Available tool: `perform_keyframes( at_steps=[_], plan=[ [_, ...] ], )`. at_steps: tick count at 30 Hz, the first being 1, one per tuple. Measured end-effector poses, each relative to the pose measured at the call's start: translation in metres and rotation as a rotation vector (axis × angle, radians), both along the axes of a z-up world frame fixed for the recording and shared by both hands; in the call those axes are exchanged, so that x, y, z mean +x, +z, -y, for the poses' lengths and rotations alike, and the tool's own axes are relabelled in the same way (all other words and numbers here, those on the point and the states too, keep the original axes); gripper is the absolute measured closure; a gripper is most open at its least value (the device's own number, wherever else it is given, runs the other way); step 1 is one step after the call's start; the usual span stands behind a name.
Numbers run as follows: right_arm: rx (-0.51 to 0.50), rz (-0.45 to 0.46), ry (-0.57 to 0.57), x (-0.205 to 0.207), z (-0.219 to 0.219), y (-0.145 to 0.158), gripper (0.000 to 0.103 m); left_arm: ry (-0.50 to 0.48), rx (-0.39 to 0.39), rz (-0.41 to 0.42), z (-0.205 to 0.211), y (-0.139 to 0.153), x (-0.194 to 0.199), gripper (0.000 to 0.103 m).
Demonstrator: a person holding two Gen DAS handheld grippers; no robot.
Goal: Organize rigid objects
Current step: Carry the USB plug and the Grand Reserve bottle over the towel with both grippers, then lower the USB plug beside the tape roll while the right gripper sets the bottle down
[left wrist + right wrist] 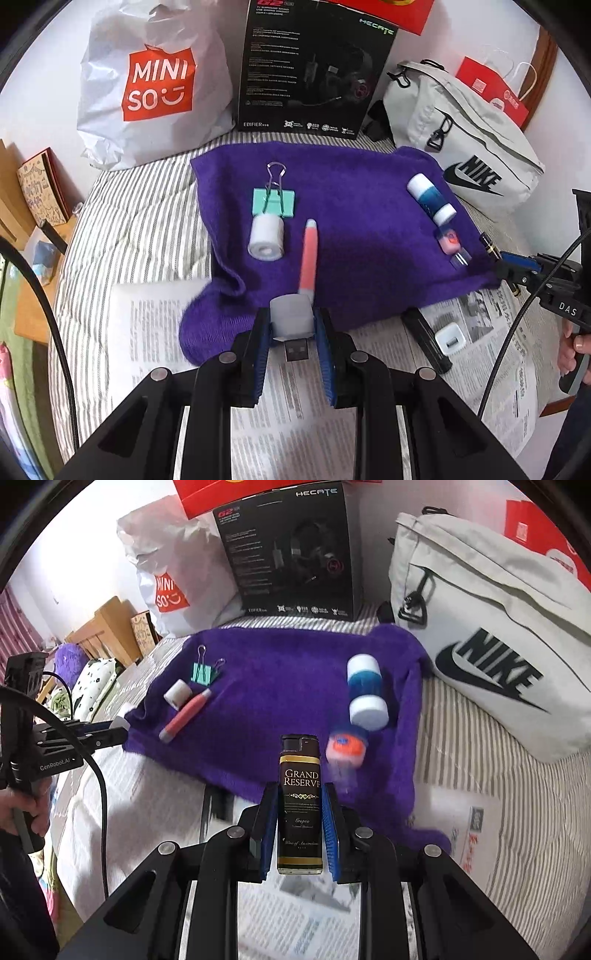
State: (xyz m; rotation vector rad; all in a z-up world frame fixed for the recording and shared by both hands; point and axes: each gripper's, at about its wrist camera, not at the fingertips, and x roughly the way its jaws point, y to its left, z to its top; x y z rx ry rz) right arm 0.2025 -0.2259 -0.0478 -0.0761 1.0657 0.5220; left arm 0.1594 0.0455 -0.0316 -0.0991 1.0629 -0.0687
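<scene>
Lighter [300, 801] and USB stick [292, 325] hang pinched in our right gripper [300, 823] and left gripper [292, 332] at the near edge of the purple towel [332, 206], where a careless drop could knock the marker [308, 258]

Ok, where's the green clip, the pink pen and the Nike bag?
green binder clip [274, 202], left wrist view, on its body.
pink pen [308, 258], left wrist view, mid barrel.
Nike bag [491, 635], right wrist view, front panel.

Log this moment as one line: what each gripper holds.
left gripper: shut on white USB plug | right gripper: shut on black lighter | both over purple towel
</scene>
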Motion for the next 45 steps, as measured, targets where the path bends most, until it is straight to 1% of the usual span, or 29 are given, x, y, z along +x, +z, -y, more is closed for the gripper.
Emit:
perform_keyframes(
  at_steps=[8,16,22,27,31,34,41,45],
  plan=[
    [0.010,-0.002,-0.007,0.036,-0.019,-0.007,0.080,-0.009,0.003,-0.014,-0.003,-0.010,0.027,0.080],
    [-0.009,0.003,-0.034,0.077,-0.038,-0.023,0.080,-0.007,0.004,-0.039,-0.012,-0.026,0.044,0.080],
    [-0.077,0.001,-0.036,0.104,-0.052,-0.043,0.080,-0.014,0.001,-0.052,-0.017,-0.036,0.054,0.080],
    [-0.124,-0.004,-0.023,0.114,-0.061,-0.058,0.080,-0.030,0.021,-0.059,-0.016,-0.040,0.060,0.080],
    [-0.163,-0.002,-0.019,0.119,-0.065,-0.064,0.080,-0.037,0.033,-0.068,-0.015,-0.043,0.063,0.080],
    [-0.184,-0.002,-0.017,0.120,-0.067,-0.068,0.080,-0.047,0.059,-0.076,-0.011,-0.045,0.063,0.080],
    [-0.184,-0.001,-0.007,0.119,-0.066,-0.067,0.080,-0.072,0.102,-0.105,-0.001,-0.052,0.066,0.080],
    [-0.181,0.001,0.008,0.118,-0.066,-0.067,0.080,-0.081,0.146,-0.111,0.007,-0.055,0.069,0.079]
  ],
)
